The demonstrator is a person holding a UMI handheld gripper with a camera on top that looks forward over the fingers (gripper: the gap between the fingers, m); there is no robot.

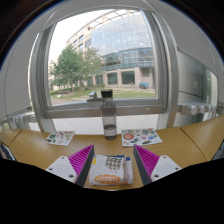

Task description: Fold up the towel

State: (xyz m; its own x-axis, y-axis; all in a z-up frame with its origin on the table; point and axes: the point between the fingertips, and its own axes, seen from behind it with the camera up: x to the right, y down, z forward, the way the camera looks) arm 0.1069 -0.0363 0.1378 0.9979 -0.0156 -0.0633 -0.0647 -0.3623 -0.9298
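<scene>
A folded towel (pixel 110 170), white with a checked patch and an orange printed band, lies flat on the wooden table (pixel 180 145). It sits between my two fingers. My gripper (pixel 113 162) is open. The magenta pads (pixel 82 160) flank the towel's left and right edges, and the towel rests on the table rather than being lifted. The near edge of the towel is hidden below the fingers.
Two colourful printed sheets lie on the table beyond the fingers, one to the left (pixel 60 137) and one to the right (pixel 140 135). A grey post (pixel 108 122) with a dark device on top stands at the table's far edge, before a large window.
</scene>
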